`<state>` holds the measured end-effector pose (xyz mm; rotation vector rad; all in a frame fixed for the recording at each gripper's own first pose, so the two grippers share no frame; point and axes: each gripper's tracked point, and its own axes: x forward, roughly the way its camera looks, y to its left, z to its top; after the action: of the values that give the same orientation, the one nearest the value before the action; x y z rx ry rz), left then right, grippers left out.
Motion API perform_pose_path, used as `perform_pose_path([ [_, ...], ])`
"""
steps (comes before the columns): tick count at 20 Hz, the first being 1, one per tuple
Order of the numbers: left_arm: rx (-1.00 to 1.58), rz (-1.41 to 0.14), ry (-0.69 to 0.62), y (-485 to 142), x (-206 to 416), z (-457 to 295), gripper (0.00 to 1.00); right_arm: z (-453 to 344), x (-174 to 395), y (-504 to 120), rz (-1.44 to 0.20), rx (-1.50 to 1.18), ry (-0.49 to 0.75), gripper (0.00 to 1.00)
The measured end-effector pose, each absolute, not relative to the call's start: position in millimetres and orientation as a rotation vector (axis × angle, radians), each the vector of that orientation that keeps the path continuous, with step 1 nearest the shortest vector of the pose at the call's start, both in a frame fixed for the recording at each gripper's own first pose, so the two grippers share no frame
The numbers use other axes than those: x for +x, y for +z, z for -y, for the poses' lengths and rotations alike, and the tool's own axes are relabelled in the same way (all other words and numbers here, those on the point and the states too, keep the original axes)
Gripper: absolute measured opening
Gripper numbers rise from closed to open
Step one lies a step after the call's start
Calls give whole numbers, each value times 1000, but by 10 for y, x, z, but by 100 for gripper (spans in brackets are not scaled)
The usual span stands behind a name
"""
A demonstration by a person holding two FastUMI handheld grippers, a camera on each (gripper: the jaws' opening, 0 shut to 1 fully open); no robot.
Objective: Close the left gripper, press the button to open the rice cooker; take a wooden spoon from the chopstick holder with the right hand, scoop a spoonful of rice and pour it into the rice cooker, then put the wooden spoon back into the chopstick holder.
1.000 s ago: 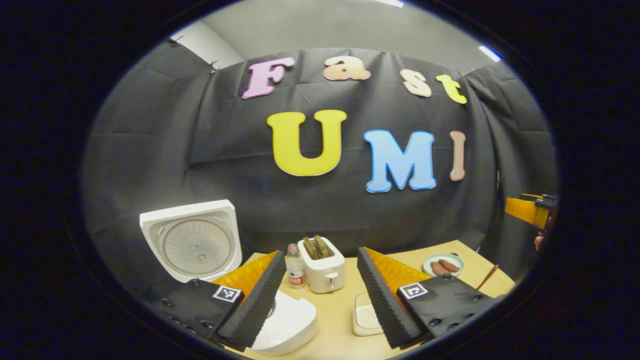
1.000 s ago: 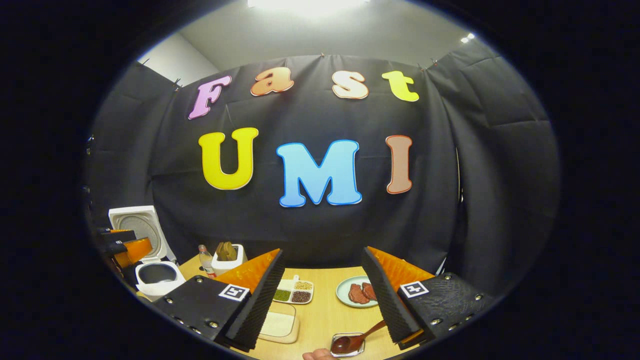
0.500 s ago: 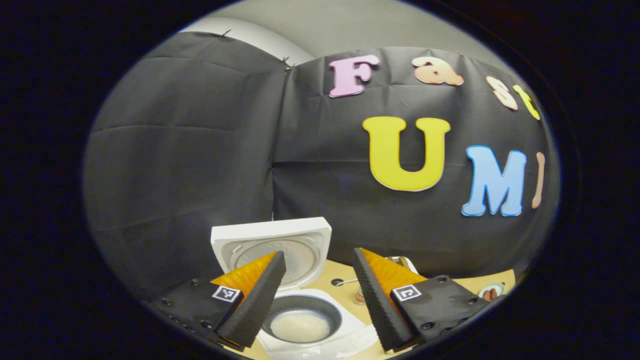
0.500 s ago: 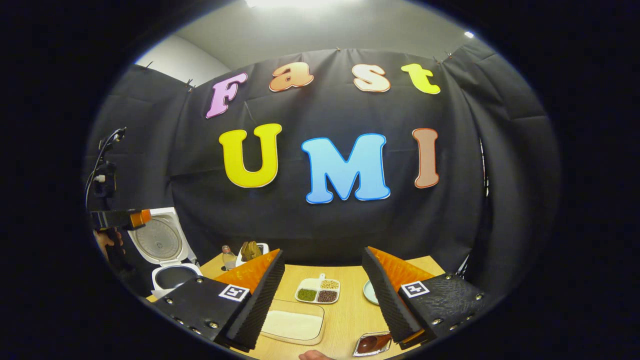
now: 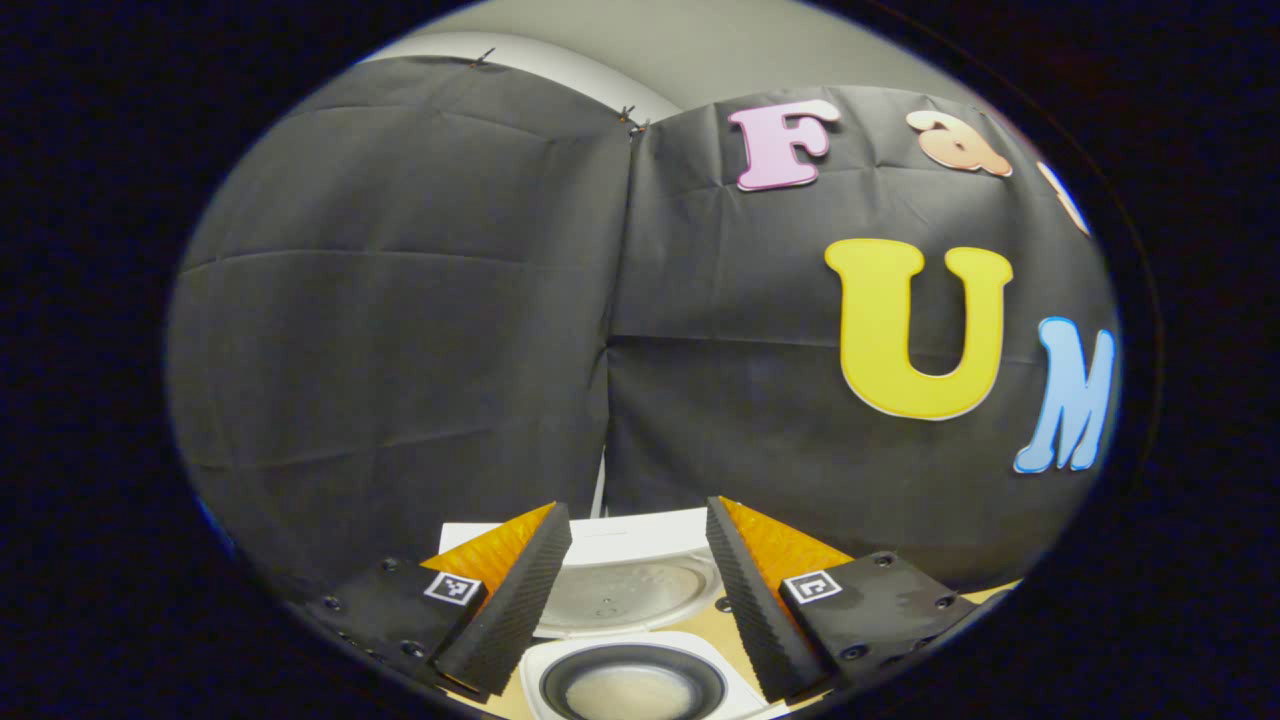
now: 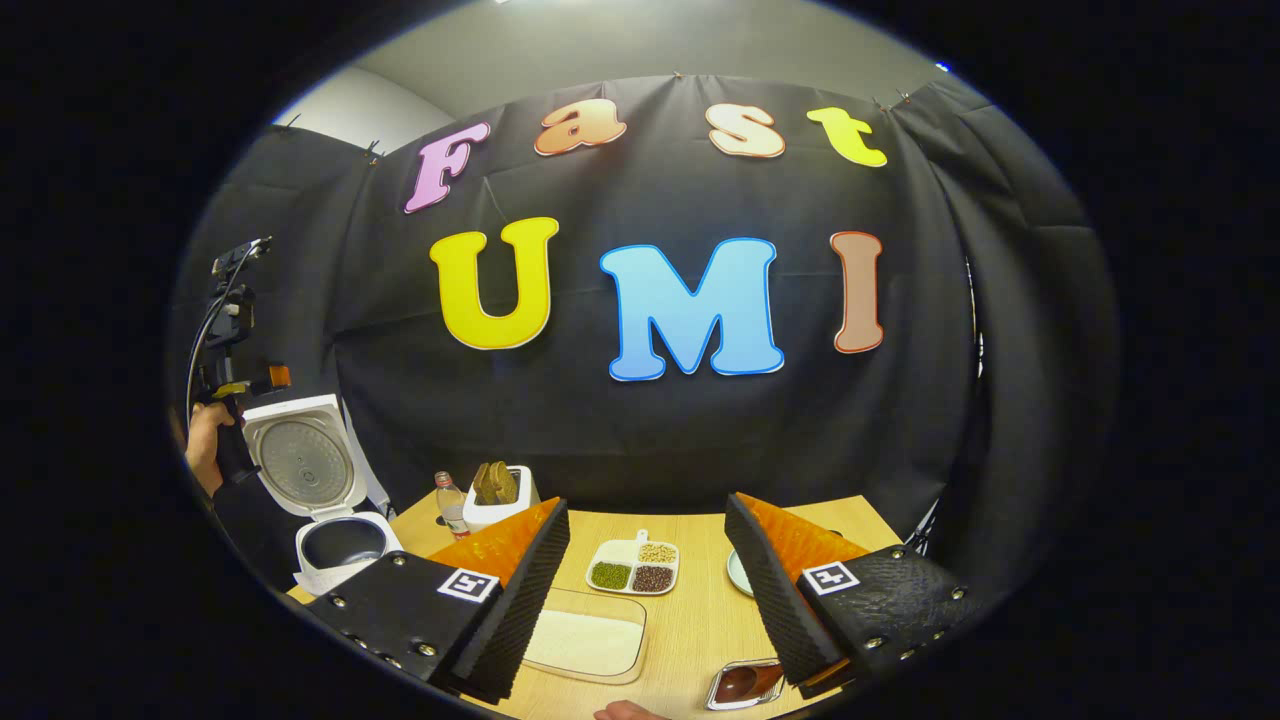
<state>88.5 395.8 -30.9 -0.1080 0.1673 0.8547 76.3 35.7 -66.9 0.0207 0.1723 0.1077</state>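
— Left tool (image 5: 638, 590)? 
— Spread wide, pinching nothing. Poised above the rice cooker (image 5: 632, 680) at 6 o'clock, lid (image 5: 630, 580) up behind, pale rice in the pot.

— Right tool (image 6: 645, 590)? 
— Spread too, gripping nothing. Wooden spoon (image 6: 745, 683) in a small tray at 5 o'clock, just beside the right finger. Farther along the worktop (image 6: 700, 620): rice tray (image 6: 585, 642), divided dish (image 6: 632, 570), then toaster (image 6: 497, 497) and bottle (image 6: 451, 503) at 10 o'clock.

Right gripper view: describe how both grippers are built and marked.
The right gripper has two wedge-shaped fingers with ribbed inner pads, set on flat bolted plates that bear square black-and-white tags. The left gripper, farther off, carries cables on top.
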Motion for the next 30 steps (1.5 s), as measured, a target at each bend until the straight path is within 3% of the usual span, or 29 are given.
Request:
perform_pose_path([
  [1, -101, -177, 882, -333, 905, -4082, 94, -360, 775, -664, -170, 12, 109, 95],
  [7, -76, -246, 961, -586, 1032, -4426, 94, -349, 832, -660, -165, 15, 99, 95],
  [12, -177, -321, 970, -854, 1114, -4659, 94, -278, 873, -589, -139, -6, 76, 95],
  [13, -134, -307, 983, -855, 1134, -4731, 99, -303, 880, -570, -129, -7, 79, 95],
  [16, -133, -319, 961, -842, 1125, -4624, 93, -364, 893, -580, -122, -28, 93, 94],
  [22, -104, -260, 915, -801, 1003, -4308, 94, -541, 872, -562, -108, -23, 141, 94],
  [23, -106, -254, 902, -794, 995, -4258, 99, -529, 860, -545, -101, -28, 139, 94],
  [26, -114, -256, 868, -785, 968, -4182, 99, -415, 810, -386, -43, -21, 99, 95],
  [27, -117, -259, 857, -779, 958, -4160, 94, -389, 784, -333, -21, -12, 89, 95],
  [28, -122, -263, 849, -779, 940, -4134, 99, -371, 767, -303, -9, -5, 83, 95],
  [30, -125, -268, 839, -792, 878, -4026, 99, -307, 732, -340, -20, -12, 67, 95],
])
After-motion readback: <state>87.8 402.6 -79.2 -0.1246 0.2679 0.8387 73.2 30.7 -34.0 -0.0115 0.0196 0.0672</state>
